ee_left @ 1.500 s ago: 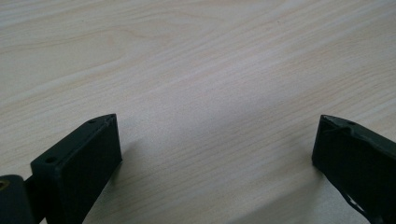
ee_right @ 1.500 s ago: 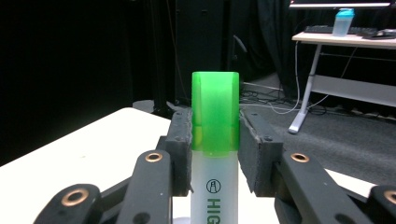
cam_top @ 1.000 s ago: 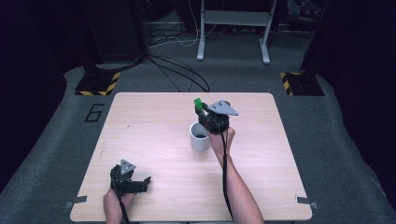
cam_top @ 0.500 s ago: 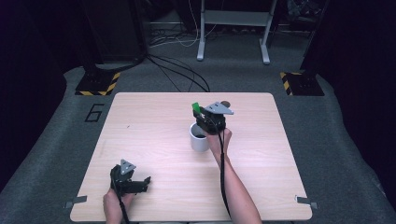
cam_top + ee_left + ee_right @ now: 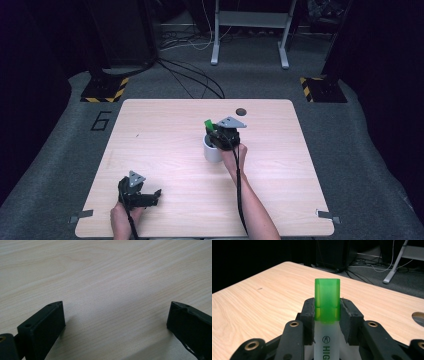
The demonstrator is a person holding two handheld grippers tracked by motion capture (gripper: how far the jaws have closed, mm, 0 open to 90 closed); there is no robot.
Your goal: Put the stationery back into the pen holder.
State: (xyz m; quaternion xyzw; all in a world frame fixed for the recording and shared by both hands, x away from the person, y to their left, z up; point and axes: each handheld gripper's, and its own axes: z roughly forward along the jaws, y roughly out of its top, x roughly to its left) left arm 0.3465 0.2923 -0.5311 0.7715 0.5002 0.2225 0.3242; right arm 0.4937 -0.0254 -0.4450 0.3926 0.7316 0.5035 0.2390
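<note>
The light wooden desk (image 5: 165, 140) occupies the centre of the high view. A white cylindrical cup (image 5: 212, 149) stands just right of centre. The right gripper (image 5: 327, 322) clamps a green-capped white highlighter (image 5: 327, 298), cap up. It hovers directly above the cup, probably for insertion or removal. The left gripper (image 5: 139, 194) rests at lower left, apparently parked clear of the work; its jaws stand wide apart, holding nothing.
</note>
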